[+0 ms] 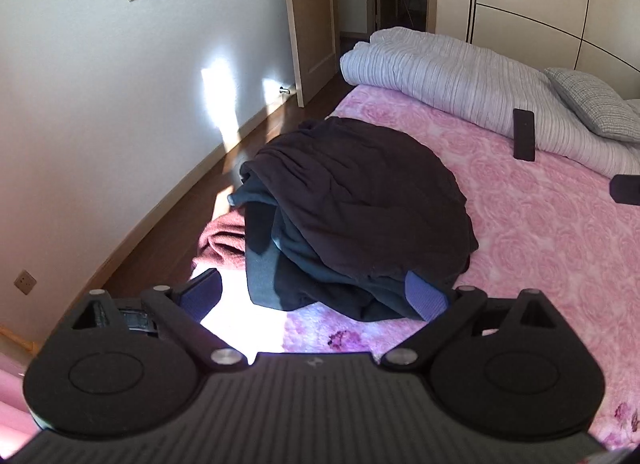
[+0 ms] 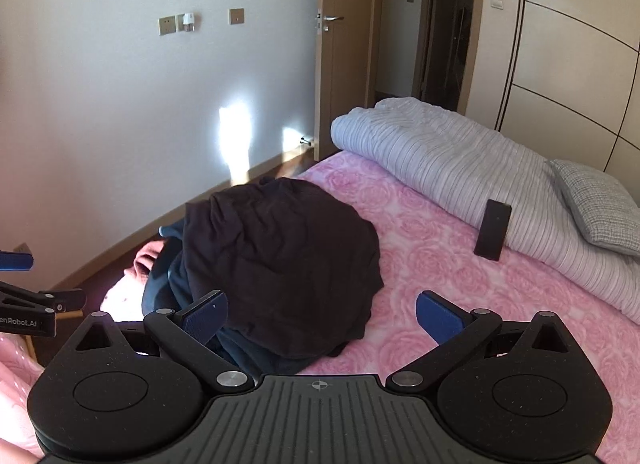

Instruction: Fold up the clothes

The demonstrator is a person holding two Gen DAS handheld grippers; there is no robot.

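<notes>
I am holding the left gripper wide open and empty just in front of the clothes pile, which is lying on the pink bedspread. I am keeping the right gripper spread wide too, gripping nothing, at the pile's near edge.

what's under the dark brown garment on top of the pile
Under the dark brown garment a dark teal garment sticks out, and a reddish-pink piece lies at the pile's far-left edge. Anything deeper in the pile is covered.
</notes>
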